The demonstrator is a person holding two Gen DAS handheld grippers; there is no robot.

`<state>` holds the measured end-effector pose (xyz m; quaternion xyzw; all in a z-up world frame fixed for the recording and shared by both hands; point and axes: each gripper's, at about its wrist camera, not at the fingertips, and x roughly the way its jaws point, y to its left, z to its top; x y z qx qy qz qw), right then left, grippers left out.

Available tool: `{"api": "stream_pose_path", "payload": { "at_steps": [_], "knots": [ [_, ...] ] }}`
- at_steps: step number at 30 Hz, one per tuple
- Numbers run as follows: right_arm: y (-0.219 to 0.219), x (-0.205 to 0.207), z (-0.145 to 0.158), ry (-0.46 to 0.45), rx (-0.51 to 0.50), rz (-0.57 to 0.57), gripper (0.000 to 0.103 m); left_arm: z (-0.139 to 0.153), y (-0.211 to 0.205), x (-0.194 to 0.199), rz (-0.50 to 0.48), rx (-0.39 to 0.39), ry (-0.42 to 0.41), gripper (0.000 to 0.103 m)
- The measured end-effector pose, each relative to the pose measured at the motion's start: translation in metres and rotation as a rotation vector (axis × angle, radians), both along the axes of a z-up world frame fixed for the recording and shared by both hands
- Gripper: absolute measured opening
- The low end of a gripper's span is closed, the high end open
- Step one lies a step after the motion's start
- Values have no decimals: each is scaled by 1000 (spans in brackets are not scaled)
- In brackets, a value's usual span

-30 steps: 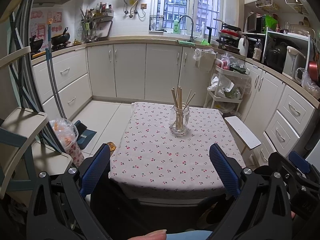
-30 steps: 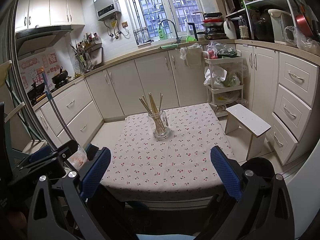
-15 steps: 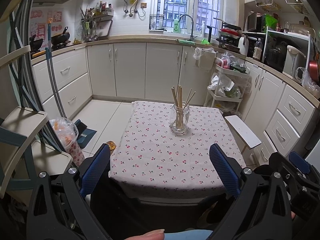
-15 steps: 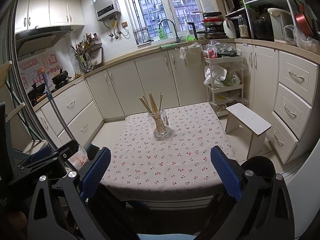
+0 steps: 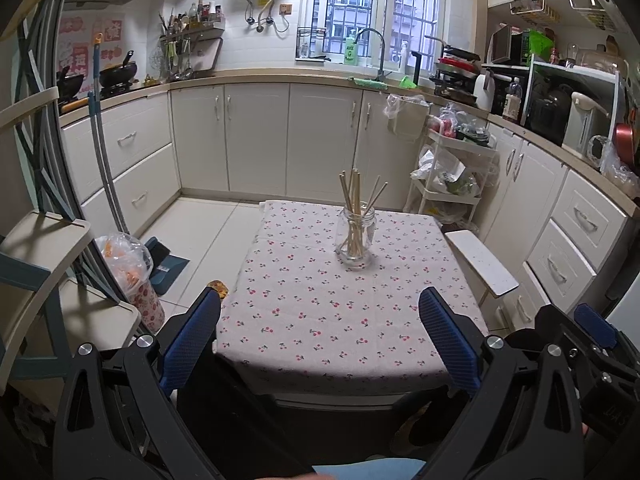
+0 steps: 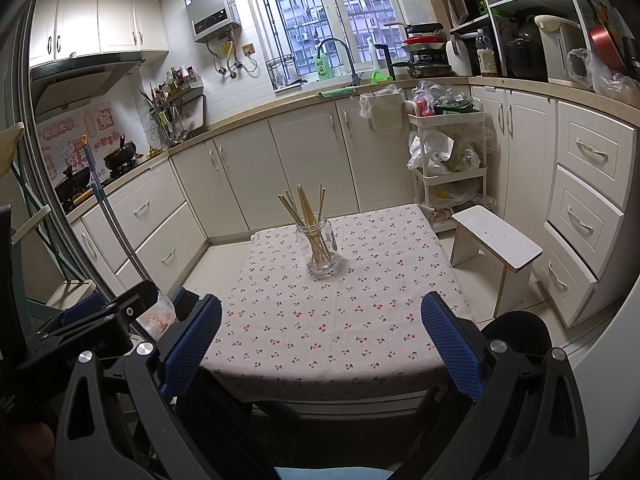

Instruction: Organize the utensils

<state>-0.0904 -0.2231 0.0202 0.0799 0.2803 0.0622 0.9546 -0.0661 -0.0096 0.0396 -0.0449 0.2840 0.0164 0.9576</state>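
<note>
Chopsticks [image 5: 357,208] are seen standing in a glass jar [image 5: 355,236] mid-table [image 5: 320,320], well apart from the left gripper [image 5: 320,344] and right gripper [image 6: 320,344], both held wide and empty, so sorting seems finished, with withdrawal judged next.

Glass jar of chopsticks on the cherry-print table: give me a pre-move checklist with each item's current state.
1. Clear glass jar upright on the cherry-print tablecloth: ok.
2. Wooden chopsticks all standing inside the jar: ok.
3. No loose utensils on the cloth: ok.
4. Left gripper open, nothing held: ok.
5. Right gripper open, nothing held: ok.
6. Either gripper near the jar: not ok, both sit back at the table's near edge.
</note>
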Motion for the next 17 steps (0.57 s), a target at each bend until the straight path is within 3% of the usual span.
{"api": "stream_pose_path", "payload": {
  "at_steps": [4,11,17],
  "knots": [
    [0,0,0,1,1,0,96,3,-6,-13,2,50,-73,95],
    [0,-1,1,-7,-1,-5,96,0,-4,-5,-40,-23,-17,95],
    [0,-2,1,-10,-3,-5,96,-3,-3,-4,-51,-23,-3,95]
  ]
}}
